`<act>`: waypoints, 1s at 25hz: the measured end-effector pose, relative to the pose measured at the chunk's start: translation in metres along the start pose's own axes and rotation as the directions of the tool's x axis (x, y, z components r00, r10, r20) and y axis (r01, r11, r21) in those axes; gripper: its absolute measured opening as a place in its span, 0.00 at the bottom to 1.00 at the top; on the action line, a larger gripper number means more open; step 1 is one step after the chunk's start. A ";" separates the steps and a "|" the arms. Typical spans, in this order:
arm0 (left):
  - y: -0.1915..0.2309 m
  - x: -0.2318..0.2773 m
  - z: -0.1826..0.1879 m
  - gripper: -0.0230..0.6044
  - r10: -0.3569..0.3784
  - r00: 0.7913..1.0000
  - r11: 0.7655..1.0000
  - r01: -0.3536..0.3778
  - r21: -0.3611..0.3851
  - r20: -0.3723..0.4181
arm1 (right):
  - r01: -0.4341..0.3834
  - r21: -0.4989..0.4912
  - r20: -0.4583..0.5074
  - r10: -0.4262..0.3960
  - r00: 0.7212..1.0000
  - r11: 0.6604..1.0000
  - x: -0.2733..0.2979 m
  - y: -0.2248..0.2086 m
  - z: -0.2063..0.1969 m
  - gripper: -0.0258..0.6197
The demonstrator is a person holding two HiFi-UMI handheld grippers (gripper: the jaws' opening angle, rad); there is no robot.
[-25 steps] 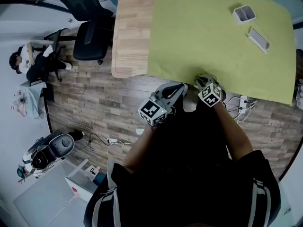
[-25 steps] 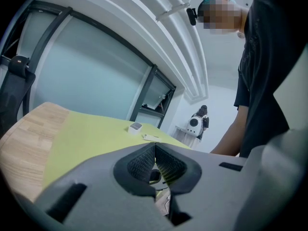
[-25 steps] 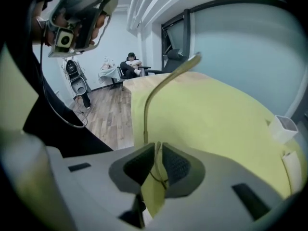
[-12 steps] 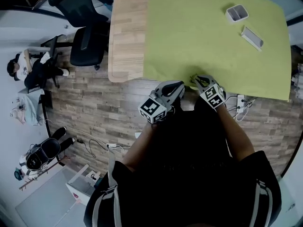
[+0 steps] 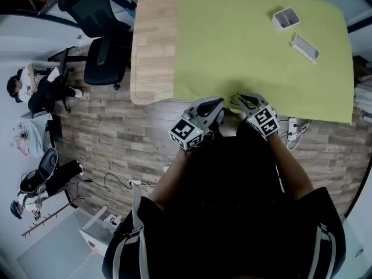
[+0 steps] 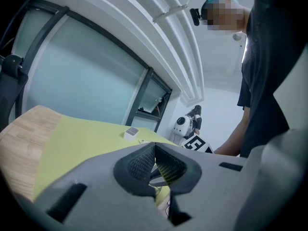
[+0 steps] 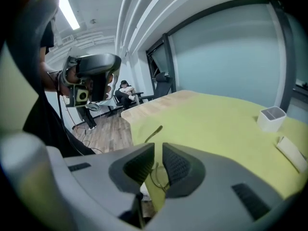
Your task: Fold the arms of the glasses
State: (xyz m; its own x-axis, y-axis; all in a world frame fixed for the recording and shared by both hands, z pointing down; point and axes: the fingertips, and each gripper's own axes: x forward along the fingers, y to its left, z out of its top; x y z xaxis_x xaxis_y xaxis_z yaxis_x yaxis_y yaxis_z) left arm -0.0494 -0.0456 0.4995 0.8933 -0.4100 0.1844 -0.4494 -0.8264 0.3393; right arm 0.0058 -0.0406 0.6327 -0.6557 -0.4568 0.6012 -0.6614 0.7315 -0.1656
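Thin wire-framed glasses [image 5: 237, 99] hang at the front edge of the green mat [image 5: 256, 57]. My right gripper [image 5: 247, 100] is shut on their frame. In the right gripper view the wire rim [image 7: 156, 177] sits between the pads and one arm [image 7: 154, 133] sticks out to the left, unfolded. My left gripper [image 5: 216, 106] is just left of the glasses with its pads [image 6: 144, 160] pressed together. A piece of the glasses [image 6: 159, 179] shows in the gap beneath them. I cannot tell whether it touches them.
A small white box [image 5: 286, 18] and a flat white case [image 5: 304, 46] lie far right on the mat. The bare wooden tabletop [image 5: 154, 45] lies left of the mat. An office chair [image 5: 99, 45] stands beyond the table's left end. A power strip [image 5: 293, 124] and cables lie on the floor.
Both grippers stay close together at the table's front edge, and the left has edged slightly nearer the glasses. The head view has shifted a little.
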 end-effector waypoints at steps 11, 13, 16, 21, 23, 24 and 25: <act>0.000 0.000 -0.001 0.07 0.004 1.000 1.000 -0.004 -0.004 0.005 | -0.029 0.077 0.060 0.024 0.998 0.997 -0.004 -0.004 0.022 0.09; -0.001 -0.001 -0.003 0.07 0.005 1.000 1.000 -0.005 -0.005 0.003 | -0.036 0.095 0.067 0.030 0.997 0.995 -0.003 -0.004 0.023 0.09; -0.001 -0.001 -0.005 0.07 0.008 1.000 1.000 -0.008 -0.006 -0.001 | -0.040 0.109 0.069 0.033 0.997 0.993 0.000 -0.005 0.025 0.10; -0.002 0.000 -0.009 0.07 0.005 1.000 1.000 -0.005 -0.005 -0.015 | -0.050 0.149 0.067 0.040 0.997 0.988 0.004 -0.006 0.024 0.10; -0.003 0.000 -0.009 0.07 0.000 1.000 1.000 -0.001 -0.009 -0.014 | -0.059 0.172 0.071 0.047 0.996 0.983 0.006 -0.007 0.024 0.10; -0.003 0.000 -0.010 0.07 0.000 1.000 1.000 0.000 -0.009 -0.017 | -0.064 0.182 0.073 0.051 0.996 0.981 0.006 -0.006 0.024 0.10; -0.003 0.001 -0.011 0.07 -0.001 1.000 1.000 0.001 -0.009 -0.021 | -0.068 0.191 0.076 0.054 0.996 0.979 0.005 -0.007 0.024 0.10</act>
State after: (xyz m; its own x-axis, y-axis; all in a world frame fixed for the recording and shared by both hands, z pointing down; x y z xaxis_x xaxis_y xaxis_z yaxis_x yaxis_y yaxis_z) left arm -0.0479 -0.0394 0.5090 0.8932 -0.4012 0.2030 -0.4488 -0.8232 0.3478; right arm -0.0017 -0.0597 0.6182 -0.7162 -0.4537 0.5303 -0.6729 0.6505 -0.3522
